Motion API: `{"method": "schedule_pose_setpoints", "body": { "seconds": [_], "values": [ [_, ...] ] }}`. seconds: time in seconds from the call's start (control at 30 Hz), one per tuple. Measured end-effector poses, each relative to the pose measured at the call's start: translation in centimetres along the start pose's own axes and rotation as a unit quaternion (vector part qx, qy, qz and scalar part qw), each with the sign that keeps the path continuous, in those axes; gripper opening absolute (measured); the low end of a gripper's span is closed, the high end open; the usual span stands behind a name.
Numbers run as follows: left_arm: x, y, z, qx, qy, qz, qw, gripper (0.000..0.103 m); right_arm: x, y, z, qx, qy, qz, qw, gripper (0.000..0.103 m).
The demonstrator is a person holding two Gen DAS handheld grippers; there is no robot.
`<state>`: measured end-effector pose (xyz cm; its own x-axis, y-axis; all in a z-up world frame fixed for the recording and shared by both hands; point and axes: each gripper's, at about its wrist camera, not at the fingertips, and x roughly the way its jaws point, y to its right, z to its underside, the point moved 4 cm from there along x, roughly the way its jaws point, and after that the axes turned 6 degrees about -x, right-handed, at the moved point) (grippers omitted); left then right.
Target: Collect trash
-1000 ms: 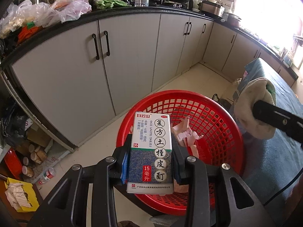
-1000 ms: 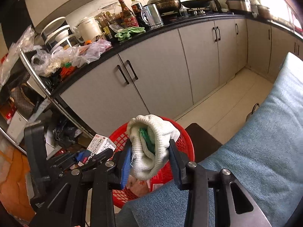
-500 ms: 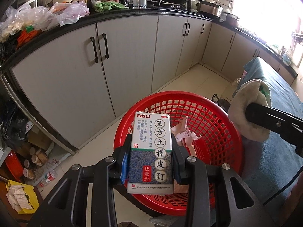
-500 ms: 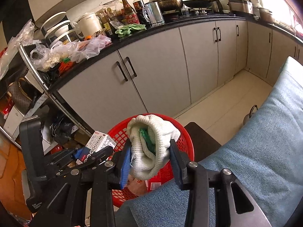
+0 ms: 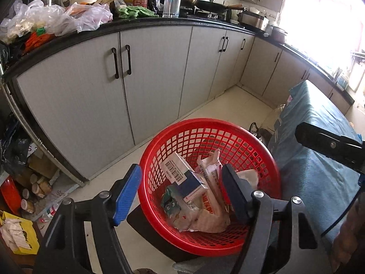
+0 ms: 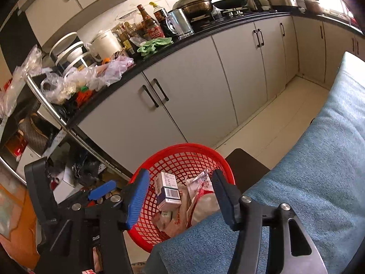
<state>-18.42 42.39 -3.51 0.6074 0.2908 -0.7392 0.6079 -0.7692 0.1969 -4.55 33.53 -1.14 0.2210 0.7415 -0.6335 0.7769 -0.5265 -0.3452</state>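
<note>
A red mesh basket [image 5: 205, 123] [image 6: 182, 147] stands on a dark stool. In it lie a white and blue medicine box [image 5: 182, 175] [image 6: 167, 191], crumpled wrappers [image 5: 212, 205] and a pale knitted glove [image 5: 249, 175] [image 6: 205, 205], half hidden by a finger. My left gripper [image 5: 181, 182] hangs over the basket with its jaws opening and nothing between the pads. My right gripper [image 6: 180, 178] is also above the basket, jaws opening and empty; its black arm [image 5: 330, 146] shows at the right of the left wrist view.
A table under blue cloth [image 5: 319, 182] [image 6: 319, 171] adjoins the basket on the right. Grey cabinets [image 5: 148, 80] under a cluttered black counter run behind. Jars, bags and a yellow packet [image 5: 20, 235] crowd the floor at left. Pale tiles [image 5: 239, 105] lie between.
The left jaws have spread and the medicine box has dropped into the basket. The right jaws have spread too, and the glove has fallen from them into the basket.
</note>
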Motion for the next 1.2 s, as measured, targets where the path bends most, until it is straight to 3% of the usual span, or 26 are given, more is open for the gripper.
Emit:
{"method": "schedule_pose_setpoints", "body": {
  "seconds": [0.17,0.33,0.47,0.57,0.87,1.1,1.2],
  "values": [
    [-2.1,-0.3,-0.3,0.007,0.034,-0.023,0.9991,0.073,-0.5,0.2,-0.1,0.007,0.012,0.012,1.0,0.064],
    [-6.0,-0.4,-0.9,0.026,0.108,-0.076,0.9909,0.09,-1.4,-0.4,0.0,-0.011,0.023,0.047,0.999,0.064],
    [-10.0,0.1,-1.0,0.04,0.19,-0.107,0.9751,0.102,-3.2,-0.7,1.3,-0.007,0.024,0.058,0.998,0.064],
    [-12.8,0.8,-0.9,0.035,0.235,-0.118,0.9642,0.103,-5.5,-1.4,2.3,-0.005,0.034,0.053,0.998,0.065],
    [-18.9,1.3,0.3,0.006,0.299,-0.165,0.9399,0.103,-13.2,-3.2,6.2,-0.012,0.08,0.075,0.994,0.071],
    [-22.4,1.1,1.9,-0.027,0.34,-0.139,0.9296,0.103,-16.7,-3.5,9.8,0.003,0.099,0.113,0.989,0.072],
    [-23.1,1.1,2.4,-0.039,0.338,-0.124,0.9323,0.103,-18.0,-3.5,11.2,0.02,0.106,0.109,0.988,0.072]
  ]
}}
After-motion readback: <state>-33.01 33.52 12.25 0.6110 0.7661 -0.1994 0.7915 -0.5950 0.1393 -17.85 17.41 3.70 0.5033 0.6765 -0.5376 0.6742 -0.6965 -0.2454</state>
